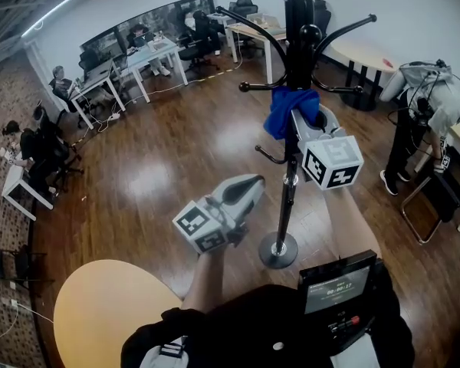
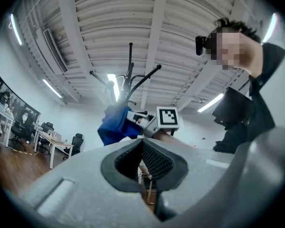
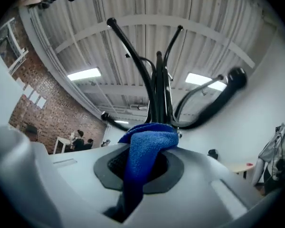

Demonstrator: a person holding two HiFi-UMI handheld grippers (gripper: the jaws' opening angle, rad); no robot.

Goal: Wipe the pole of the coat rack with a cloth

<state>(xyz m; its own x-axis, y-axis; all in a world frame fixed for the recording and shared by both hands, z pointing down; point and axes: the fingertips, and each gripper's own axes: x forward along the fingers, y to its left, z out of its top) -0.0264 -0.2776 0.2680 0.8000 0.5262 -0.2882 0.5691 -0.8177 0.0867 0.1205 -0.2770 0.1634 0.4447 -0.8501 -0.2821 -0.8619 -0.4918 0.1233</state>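
Note:
The black coat rack pole (image 1: 295, 48) rises from a round base (image 1: 278, 250) on the wood floor, with curved hooks at the top. My right gripper (image 1: 307, 119) is shut on a blue cloth (image 1: 290, 112), which it presses against the pole just below the hooks. In the right gripper view the blue cloth (image 3: 147, 148) hangs out of the right gripper (image 3: 145, 165), with the pole (image 3: 159, 94) right behind it. My left gripper (image 1: 248, 188) hovers lower and to the left of the pole, shut and holding nothing. The left gripper view looks up past the left gripper (image 2: 145, 164) at the cloth (image 2: 113, 126).
A round pale wooden table (image 1: 100, 313) lies at the lower left. Desks with seated people (image 1: 146, 44) line the back and left. At the right a person (image 1: 433, 106) stands by a folding chair (image 1: 422, 209). A white table (image 1: 364, 56) stands behind the rack.

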